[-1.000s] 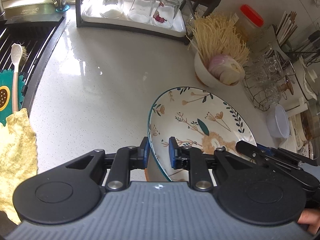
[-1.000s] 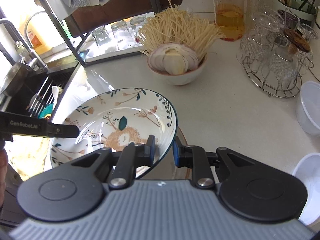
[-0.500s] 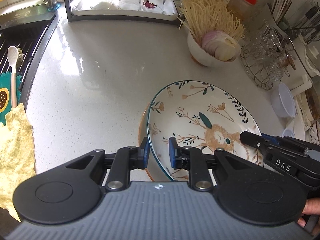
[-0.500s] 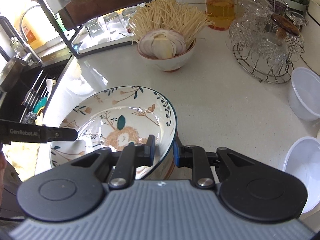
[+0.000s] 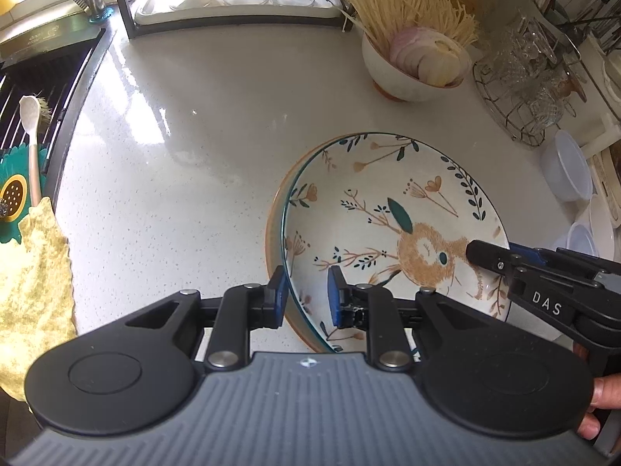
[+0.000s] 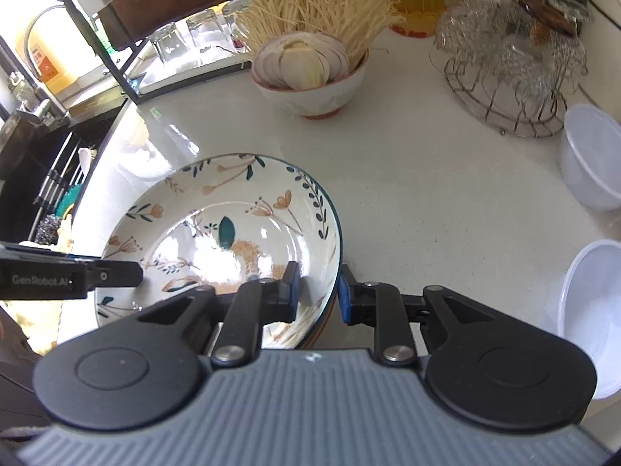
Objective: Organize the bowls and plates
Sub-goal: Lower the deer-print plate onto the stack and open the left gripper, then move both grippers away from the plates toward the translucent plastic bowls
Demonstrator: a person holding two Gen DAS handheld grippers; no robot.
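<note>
**Both tools on the floral plate, near edge of the counter (image 5: pixel 174 178)**

Your left tool (image 5: pixel 306 296) is pinching the near rim of the floral plate (image 5: pixel 388 194), one pad outside and one inside the bowl of it. Your right tool (image 6: pixel 318 294) straddles the opposite rim and its jaws have just been opening a touch; the rim sits between the pads, but glare and the tool body leave it hard to tell whether they press. The plate is deep and white with a dark teal edge, sprigs and a tan rabbit. Under it only a sliver of a brown-rimmed plate (image 5: pixel 271 240) shows; the rest is covered.
</note>
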